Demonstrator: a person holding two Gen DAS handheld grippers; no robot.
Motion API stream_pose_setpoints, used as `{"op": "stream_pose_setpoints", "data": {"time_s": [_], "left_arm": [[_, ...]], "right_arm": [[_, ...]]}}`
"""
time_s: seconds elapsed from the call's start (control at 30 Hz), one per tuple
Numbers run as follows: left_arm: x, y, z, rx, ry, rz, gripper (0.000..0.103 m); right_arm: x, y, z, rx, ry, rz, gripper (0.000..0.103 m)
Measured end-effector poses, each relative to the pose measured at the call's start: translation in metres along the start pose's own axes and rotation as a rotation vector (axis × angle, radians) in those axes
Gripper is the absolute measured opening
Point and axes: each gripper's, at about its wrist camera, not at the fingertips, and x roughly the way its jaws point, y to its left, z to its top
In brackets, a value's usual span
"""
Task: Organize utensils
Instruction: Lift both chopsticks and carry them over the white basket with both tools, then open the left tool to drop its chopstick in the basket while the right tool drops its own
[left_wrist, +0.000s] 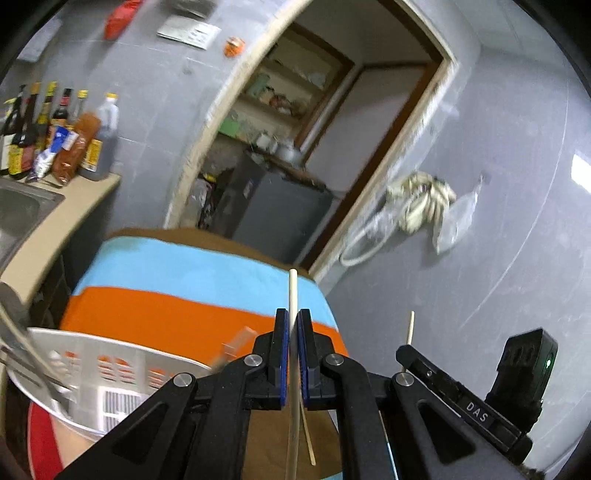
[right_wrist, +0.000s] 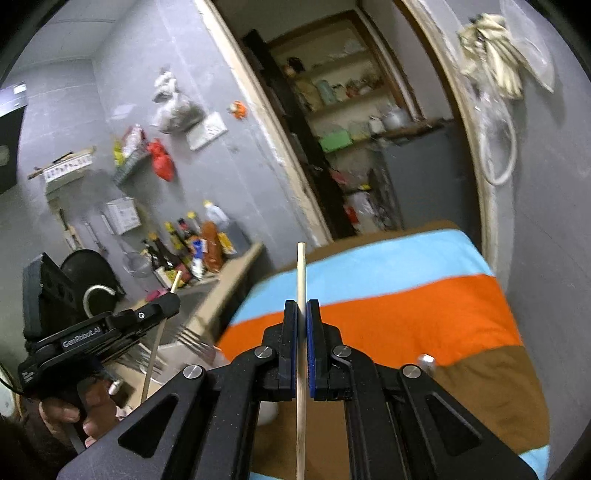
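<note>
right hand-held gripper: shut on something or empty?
Shut on a chopstick: the right hand-held gripper has both blue pads pressed against the stick.

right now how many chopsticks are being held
2. One chopstick is clamped upright in the left tool, the other chopstick upright in the right tool. More may lie hidden in the white basket at lower left.
</note>
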Motion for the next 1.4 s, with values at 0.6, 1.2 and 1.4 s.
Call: {"op": "stream_pose_setpoints", "data": {"time_s": [0.6,1.2,1.4], "left_arm": [[-0.054,0.129,0.049,-0.243,-0.290,0.182,0.005],[-0.034,0.132,0.051,-0.143,-0.436,0.308,0.005],[-0.030,0.125,0.048,-0.075,-0.439,0.346,0.005]], "right_arm": [[0.044,0.122,0.016,-0.074,-0.118,0.224,0.004],[0.105,0.157,-0.001,-0.209,-0.203,0.203,0.004],[0.108,0.155,-0.002,-0.218,-0.215,0.191,0.004]]}}
